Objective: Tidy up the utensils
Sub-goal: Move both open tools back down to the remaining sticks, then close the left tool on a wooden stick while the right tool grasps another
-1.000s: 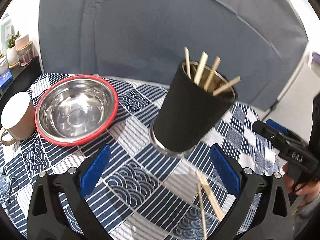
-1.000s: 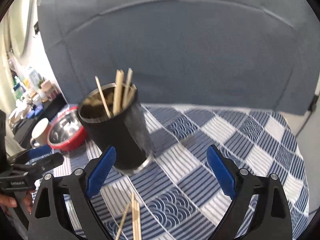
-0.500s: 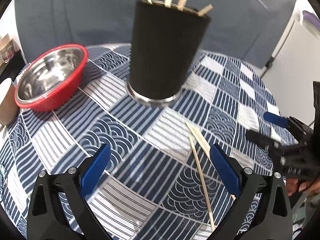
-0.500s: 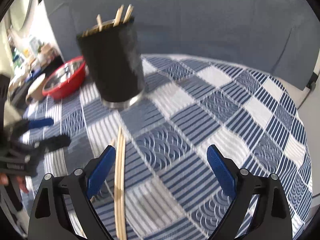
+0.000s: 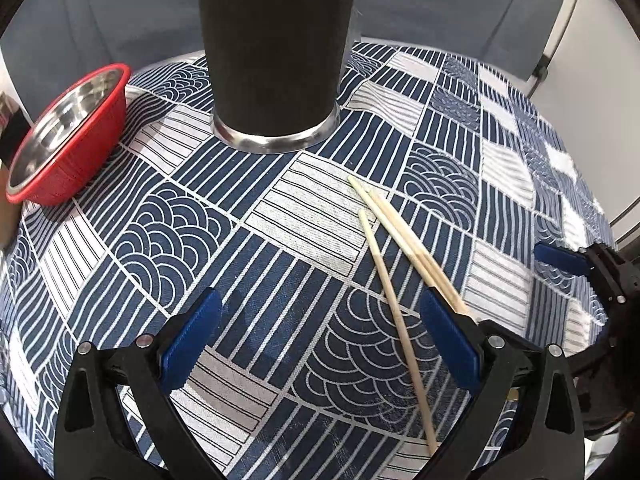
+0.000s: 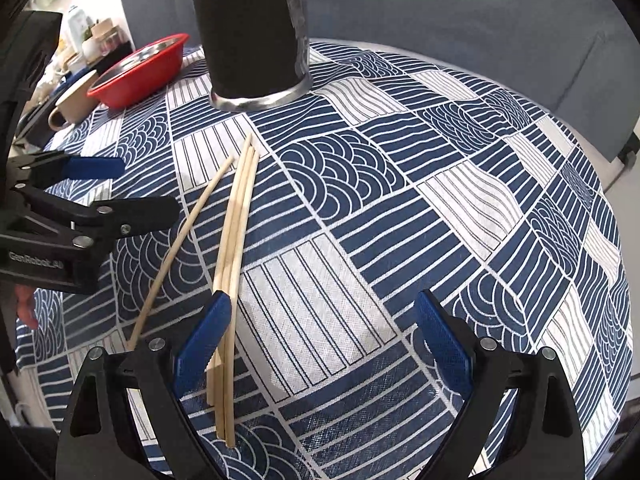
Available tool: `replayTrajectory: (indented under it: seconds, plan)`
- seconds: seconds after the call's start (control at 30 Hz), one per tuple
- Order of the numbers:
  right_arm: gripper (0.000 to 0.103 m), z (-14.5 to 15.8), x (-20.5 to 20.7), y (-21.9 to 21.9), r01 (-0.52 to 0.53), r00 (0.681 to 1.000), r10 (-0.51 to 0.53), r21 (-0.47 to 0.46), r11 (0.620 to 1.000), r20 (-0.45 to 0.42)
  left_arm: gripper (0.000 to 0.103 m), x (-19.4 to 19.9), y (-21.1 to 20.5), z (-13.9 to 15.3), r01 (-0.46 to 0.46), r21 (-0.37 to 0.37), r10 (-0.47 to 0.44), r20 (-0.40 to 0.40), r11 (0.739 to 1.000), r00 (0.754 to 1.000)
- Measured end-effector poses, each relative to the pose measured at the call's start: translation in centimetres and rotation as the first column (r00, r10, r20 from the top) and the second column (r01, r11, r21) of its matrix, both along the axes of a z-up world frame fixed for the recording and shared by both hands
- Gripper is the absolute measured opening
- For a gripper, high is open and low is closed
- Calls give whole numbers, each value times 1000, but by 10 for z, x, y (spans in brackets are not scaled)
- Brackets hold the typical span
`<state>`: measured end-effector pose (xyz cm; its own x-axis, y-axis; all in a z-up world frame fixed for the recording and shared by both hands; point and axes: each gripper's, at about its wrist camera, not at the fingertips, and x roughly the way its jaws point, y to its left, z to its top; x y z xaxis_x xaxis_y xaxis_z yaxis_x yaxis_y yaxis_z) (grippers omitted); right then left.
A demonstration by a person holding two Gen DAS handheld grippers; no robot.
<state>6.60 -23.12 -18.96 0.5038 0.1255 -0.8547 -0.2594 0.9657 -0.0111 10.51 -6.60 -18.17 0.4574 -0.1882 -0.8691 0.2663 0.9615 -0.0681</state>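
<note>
Your tabletop [image 5: 168, 240] wears a blue-and-white patterned cloth, with a grey backdrop behind. Both your left gripper [image 5: 320, 344] and right gripper [image 6: 320, 340] gape wide and empty over it. The chopsticks [image 6: 236, 240] lie flat by your right gripper's left finger; beyond them stands the black holder [image 5: 276, 40], then the red bowl [image 5: 68, 136].

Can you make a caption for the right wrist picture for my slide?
Open right claw low over loose chopsticks on the patterned tablecloth, near the black cup.

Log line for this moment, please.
left tongs: open, empty | right tongs: open, empty | chopsticks: loose on tablecloth | black cup: upright
</note>
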Motion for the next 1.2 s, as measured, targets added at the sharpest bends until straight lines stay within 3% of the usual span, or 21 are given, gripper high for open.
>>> replayTrajectory:
  seconds: [0.2,0.27,0.47,0.6,0.73,0.8,0.83,0.9,0.97,1.03,1.1,1.2]
  plan:
    - [90,-1,3,7,-11,1000,11,-58,998,5,98,4,-4,-11,-2,73,4,-36,997,999]
    - [90,-1,4,9,-12,1000,13,-83,997,10,98,6,-2,-11,-13,57,15,-42,998,999]
    - [90,-3,9,-4,43,999,-45,-43,998,-26,99,7,-12,-13,15,118,-8,-66,993,998]
    - [88,-4,11,-10,61,997,-63,-30,998,-55,99,10,-11,-12,23,122,-11,-97,992,995]
    - [71,-1,12,-10,51,995,-51,7,999,-84,97,12,-7,-11,26,123,-11,-120,992,993]
    - [55,0,12,-10,46,995,-45,6,999,-85,94,12,-7,-11,11,125,5,-128,992,992]
    - [49,2,13,-12,42,995,-42,4,999,-87,90,12,-6,-10,6,126,10,-127,992,992]
    - [22,5,14,-15,47,994,-47,3,999,-95,84,10,-4,-9,5,126,10,-122,992,992]
    - [11,5,15,-20,57,993,-56,4,998,-106,70,5,3,-6,-1,122,15,-114,992,993]
    - [5,5,16,-25,65,991,-65,-3,998,-116,57,0,11,-4,-5,117,18,-110,993,994]
    - [4,5,17,-30,82,988,-81,-1,997,-132,44,-3,21,-3,-10,110,22,-109,994,994]
    - [4,6,19,-42,146,974,-130,75,986,-185,25,-4,37,-1,-43,102,54,-110,994,992]
